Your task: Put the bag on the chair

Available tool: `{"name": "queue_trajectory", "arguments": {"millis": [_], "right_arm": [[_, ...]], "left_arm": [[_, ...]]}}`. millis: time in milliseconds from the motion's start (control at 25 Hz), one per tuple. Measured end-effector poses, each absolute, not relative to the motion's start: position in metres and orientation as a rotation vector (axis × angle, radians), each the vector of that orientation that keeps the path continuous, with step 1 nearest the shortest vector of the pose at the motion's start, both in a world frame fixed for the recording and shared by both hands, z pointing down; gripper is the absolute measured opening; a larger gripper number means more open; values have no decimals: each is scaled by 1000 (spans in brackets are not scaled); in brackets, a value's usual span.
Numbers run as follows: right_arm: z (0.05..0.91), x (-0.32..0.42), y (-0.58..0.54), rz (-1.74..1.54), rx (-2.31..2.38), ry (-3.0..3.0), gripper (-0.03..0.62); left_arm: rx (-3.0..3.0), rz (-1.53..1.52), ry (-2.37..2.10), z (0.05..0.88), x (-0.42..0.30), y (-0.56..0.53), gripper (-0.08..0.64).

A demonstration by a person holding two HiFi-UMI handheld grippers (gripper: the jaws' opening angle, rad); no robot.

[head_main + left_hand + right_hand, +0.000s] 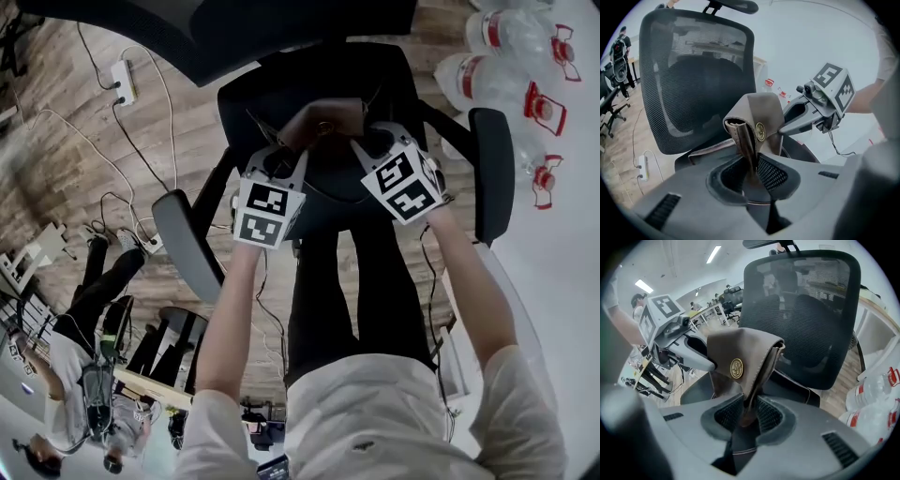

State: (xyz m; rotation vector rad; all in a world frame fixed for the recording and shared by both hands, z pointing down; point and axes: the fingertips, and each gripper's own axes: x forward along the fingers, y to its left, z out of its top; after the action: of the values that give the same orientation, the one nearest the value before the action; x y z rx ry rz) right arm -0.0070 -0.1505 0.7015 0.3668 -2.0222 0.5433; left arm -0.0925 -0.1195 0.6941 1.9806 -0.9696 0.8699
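A brown leather bag (322,122) with a round gold emblem hangs between my two grippers, just above the seat of a black mesh office chair (323,80). My left gripper (281,157) is shut on the bag's left edge, and in the left gripper view the bag (757,117) stands pinched between the jaws of that gripper (753,163). On the other edge my right gripper (371,142) is shut too; the right gripper view has the bag (740,357) clamped in its gripper (746,411). The chair's backrest (698,79) (806,310) rises behind the bag.
Chair armrests (183,244) (492,173) flank the seat. Several plastic water bottles (506,70) lie at the upper right by a white table (562,281). A power strip (124,82) and cables lie on the wooden floor. People stand at the lower left (84,375).
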Motion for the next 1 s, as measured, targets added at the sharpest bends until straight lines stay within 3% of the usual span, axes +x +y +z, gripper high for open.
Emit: {"name": "queue_trajectory", "arguments": {"millis": [1000], "right_arm": [[728, -16, -196, 270, 203, -1953, 91]], "left_arm": [[2069, 1069, -996, 720, -108, -166, 51]]}}
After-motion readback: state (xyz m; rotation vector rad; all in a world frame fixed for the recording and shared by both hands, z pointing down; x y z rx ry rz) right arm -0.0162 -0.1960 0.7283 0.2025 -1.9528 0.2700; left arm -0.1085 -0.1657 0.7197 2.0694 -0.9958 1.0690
